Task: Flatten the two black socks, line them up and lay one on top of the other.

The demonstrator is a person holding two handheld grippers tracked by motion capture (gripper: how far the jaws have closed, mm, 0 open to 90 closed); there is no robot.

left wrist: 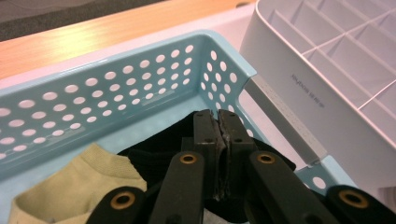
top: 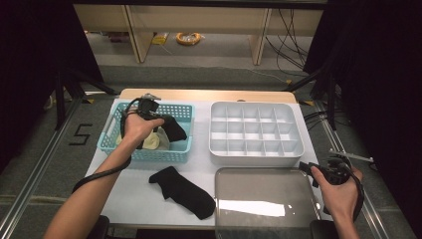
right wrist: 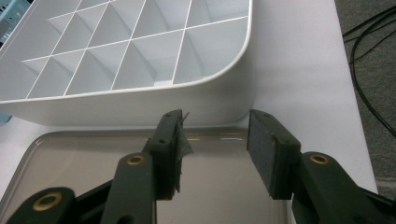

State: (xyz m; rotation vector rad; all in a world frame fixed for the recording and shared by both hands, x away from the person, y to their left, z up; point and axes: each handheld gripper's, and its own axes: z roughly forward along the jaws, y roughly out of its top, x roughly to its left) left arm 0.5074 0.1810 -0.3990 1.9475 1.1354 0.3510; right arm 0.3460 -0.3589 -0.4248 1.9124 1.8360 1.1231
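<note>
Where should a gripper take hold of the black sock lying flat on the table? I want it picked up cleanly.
Grip the black sock at its cuff end, coming straight down from above: it lies flat and limp on the table, so a top pinch works best.

Basket wall [left wrist: 116, 88] close ahead of claw [left wrist: 217, 126]

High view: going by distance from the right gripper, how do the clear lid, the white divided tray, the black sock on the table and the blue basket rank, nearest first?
From the right gripper:
1. Clear lid, just left of it at the table's near edge.
2. White divided tray, beyond the lid.
3. Black sock on the table, left of the lid.
4. Blue basket, far left.
</note>
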